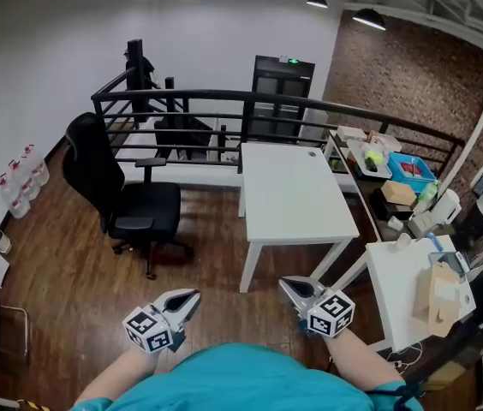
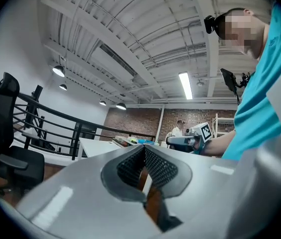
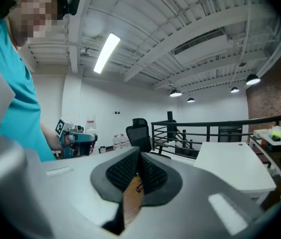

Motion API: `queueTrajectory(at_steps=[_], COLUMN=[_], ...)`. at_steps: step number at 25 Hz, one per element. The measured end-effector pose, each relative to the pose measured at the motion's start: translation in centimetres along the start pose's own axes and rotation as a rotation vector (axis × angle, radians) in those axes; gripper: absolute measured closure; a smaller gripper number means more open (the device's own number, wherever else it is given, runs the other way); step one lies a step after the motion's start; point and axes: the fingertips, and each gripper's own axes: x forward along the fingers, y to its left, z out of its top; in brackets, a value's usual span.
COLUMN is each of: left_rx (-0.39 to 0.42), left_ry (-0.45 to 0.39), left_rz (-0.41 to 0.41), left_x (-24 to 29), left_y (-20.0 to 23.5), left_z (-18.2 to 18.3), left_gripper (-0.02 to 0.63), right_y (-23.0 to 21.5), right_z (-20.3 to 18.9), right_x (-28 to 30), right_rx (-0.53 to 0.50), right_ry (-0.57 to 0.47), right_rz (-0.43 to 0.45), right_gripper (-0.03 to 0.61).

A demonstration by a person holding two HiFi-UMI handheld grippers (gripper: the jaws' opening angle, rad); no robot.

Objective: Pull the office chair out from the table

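Observation:
The black office chair [image 1: 122, 187] stands on the wood floor to the left of the white table [image 1: 293, 195], a gap apart from it, its seat facing the table. My left gripper [image 1: 190, 298] and right gripper [image 1: 287, 284] are low in the head view, near my body, well short of chair and table. Both are shut with nothing between the pads. In the left gripper view the chair [image 2: 3, 128] is at the far left and the table [image 2: 98, 146] lies ahead. The right gripper view has the chair [image 3: 139, 136] straight ahead and the table [image 3: 230, 163] to the right.
A black railing [image 1: 250, 101] runs behind the chair and table. On the right, a cluttered shelf [image 1: 387, 165] and a second white table [image 1: 400, 289] with a cardboard box [image 1: 443, 294]. Water bottles [image 1: 23, 182] line the left wall.

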Motion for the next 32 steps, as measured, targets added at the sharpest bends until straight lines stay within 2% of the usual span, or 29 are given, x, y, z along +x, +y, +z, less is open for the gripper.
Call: queueTrajectory(at_steps=[5, 9, 14, 20, 24, 29, 32], left_rx=[-0.052, -0.028, 0.016, 0.028, 0.056, 0.062, 0.024], left_ry=[-0.007, 0.01, 0.025, 0.013, 0.035, 0.066, 0.058], left_rz=[0.006, 0.008, 0.013, 0.022, -0.007, -0.012, 0.012], left_x=[5.4, 8.3, 7.2, 1.4, -5.3, -14.4, -18.0], left_y=[-9.3, -15.3, -21.0, -26.2, -30.6, -33.6, -35.6], left_z=[-2.5, -3.2, -2.2, -0.2, 0.6, 2.4, 2.5], left_gripper=[0.589, 0.589, 0.589, 0.589, 0.589, 0.589, 0.589], right_y=[-0.4, -1.0, 1.0, 8.2, 15.5, 24.9, 28.9], right_z=[-0.9, -1.3, -0.9, 0.4, 0.6, 0.9, 1.7], right_x=[-10.1, -15.6, -20.1, -23.5, -25.2, -25.5, -27.5], right_rx=[-0.022, -0.009, -0.001, -0.015, -0.006, 0.022, 0.015], right_ry=[0.013, 0.015, 0.006, -0.003, -0.012, 0.0, 0.012], right_rz=[0.014, 0.026, 0.026, 0.023, 0.009, 0.003, 0.005], right_gripper=[0.574, 0.574, 0.574, 0.574, 0.574, 0.574, 0.574])
